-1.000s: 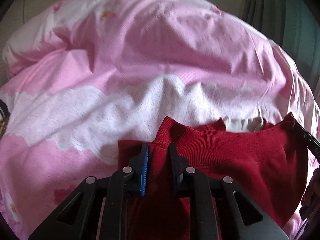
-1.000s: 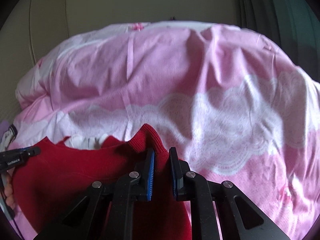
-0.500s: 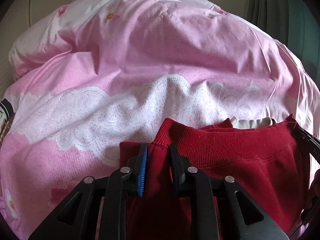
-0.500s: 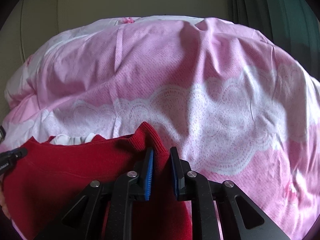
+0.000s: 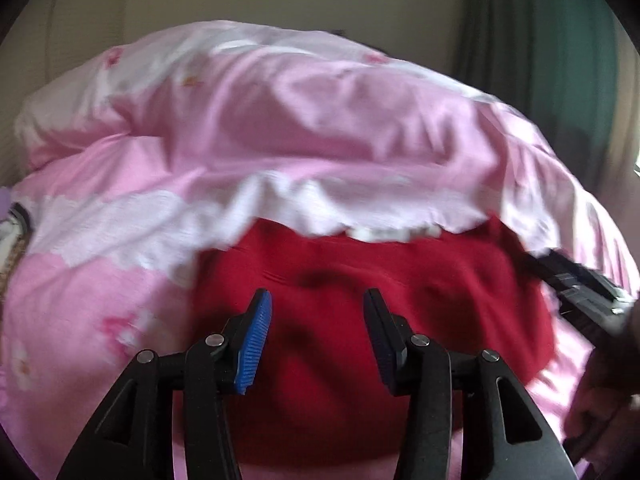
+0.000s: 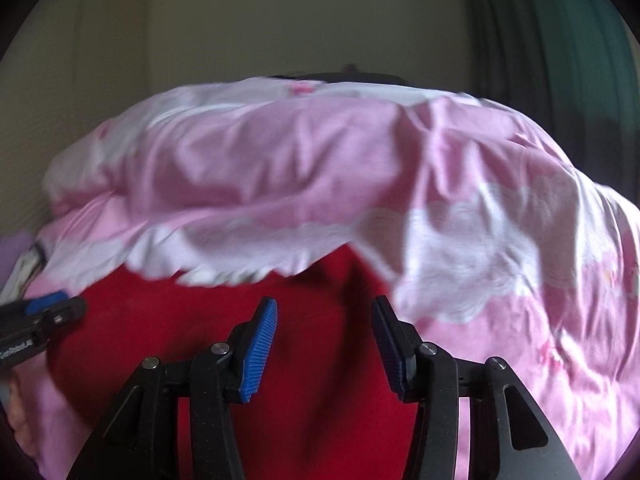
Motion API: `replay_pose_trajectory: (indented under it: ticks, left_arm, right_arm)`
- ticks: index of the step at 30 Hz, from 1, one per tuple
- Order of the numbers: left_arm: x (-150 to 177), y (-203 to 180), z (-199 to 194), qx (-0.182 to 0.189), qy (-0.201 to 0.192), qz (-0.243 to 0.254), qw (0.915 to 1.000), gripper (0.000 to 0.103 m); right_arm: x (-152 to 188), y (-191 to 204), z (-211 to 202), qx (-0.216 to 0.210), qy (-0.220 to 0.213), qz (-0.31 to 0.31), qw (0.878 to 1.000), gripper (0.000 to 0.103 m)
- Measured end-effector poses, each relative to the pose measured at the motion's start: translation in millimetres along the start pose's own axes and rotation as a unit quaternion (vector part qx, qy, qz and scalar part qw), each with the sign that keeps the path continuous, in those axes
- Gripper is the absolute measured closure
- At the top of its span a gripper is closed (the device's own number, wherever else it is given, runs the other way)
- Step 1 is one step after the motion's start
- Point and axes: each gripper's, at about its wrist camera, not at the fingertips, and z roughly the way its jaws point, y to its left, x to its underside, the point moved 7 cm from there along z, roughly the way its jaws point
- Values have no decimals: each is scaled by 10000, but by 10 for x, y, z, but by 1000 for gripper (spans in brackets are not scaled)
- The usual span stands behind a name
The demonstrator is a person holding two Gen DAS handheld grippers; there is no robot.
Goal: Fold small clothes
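A small red garment (image 5: 360,280) lies folded on the pink bedding, with a strip of white trim (image 5: 392,234) at its far edge. My left gripper (image 5: 316,312) is open and empty, its jaws spread just above the garment's left part. The right gripper shows in this view (image 5: 576,280) at the garment's right edge. In the right wrist view the red garment (image 6: 192,320) fills the lower left. My right gripper (image 6: 324,320) is open and empty above its right part. The left gripper (image 6: 48,312) shows at the left edge.
A pink and white quilt (image 5: 280,120) covers the bed and bulges behind the garment; it also shows in the right wrist view (image 6: 480,220). A beige wall (image 6: 280,20) and a green curtain (image 5: 560,60) stand behind the bed.
Both grippers were shut on the red garment's ribbed edge. They have let go, opened wide and drawn back, and the garment now lies flat on the quilt.
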Motion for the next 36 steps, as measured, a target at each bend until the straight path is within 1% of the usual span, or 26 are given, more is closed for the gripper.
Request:
replay_pose_trajectory:
  ticks: [2,3,5,7,9,12,15,16,17,18,20,23,25,28,30,31,32,34,36]
  left_arm:
    - [89,-98,62,50,103,51,9999,56]
    - [135,-103,102,17,180,47,9998,56]
    - [204,-38,191,-86,319,-25,9995,56]
    - [226,35,231,-82,357,-118,9993,54]
    - [223,92,247,-144,342,-111,9993,54]
    - [218,111,245,-131,381,-156,9991,54]
    - [211,82,142,-184,378,-130,9990,54]
    - [212,80,93,-200,363,-142,9990,53]
    - [215,80,27,-241,350,-158,9990,49]
    - [215,85,-29,-276,326,-174,9989,45]
    - [223,95,-179,-364,225,-199,9989,39]
    - [271,115,-410,-513,124,-273,9982,36]
    - [324,108,-538,-639,110,-267,9975,34]
    - [402,89,-669,-853,110,-226,9960,32]
    - [440,75,-712,-824,102,-309,9961,32]
    - [444,61,-716,-796,91,-332,9962,32]
    - [446,44,-715,-777,75,-335,9964,32]
    - [412,-5,-684,-757,35,-276,9967,32]
    - [357,-32,-650,-738,-29,-264,9969,32]
  right_arm:
    - [135,112,60,-34,200,-208,9996,54]
    - [187,129,83,2,271,-260,9993,54]
    - [329,105,195,164,594,-322,9976,54]
    - [453,-17,302,240,858,-136,9959,54]
    - [530,-126,362,253,1001,30,9946,54]
    - [504,-158,306,161,955,172,9952,54]
    - [442,-179,169,56,865,373,9955,53]
    - [422,-205,103,31,841,489,9953,47]
    - [409,-250,2,20,792,657,9947,39]
    - [407,-308,-119,17,712,862,9937,36]
    - [440,-405,-338,-34,579,1231,9907,29]
    - [559,-533,-595,-111,519,1785,9825,21]
    - [671,-620,-696,-252,530,2269,9721,20]
    - [915,-738,-768,-645,607,3259,9412,19]
    - [1034,-765,-740,-829,661,3730,9218,19]
    - [1109,-783,-713,-986,702,4042,9066,19]
    - [1141,-777,-685,-1068,729,4189,8988,19]
    - [1164,-753,-628,-1212,774,4394,8867,19]
    - [1153,-721,-583,-1275,799,4482,8812,19]
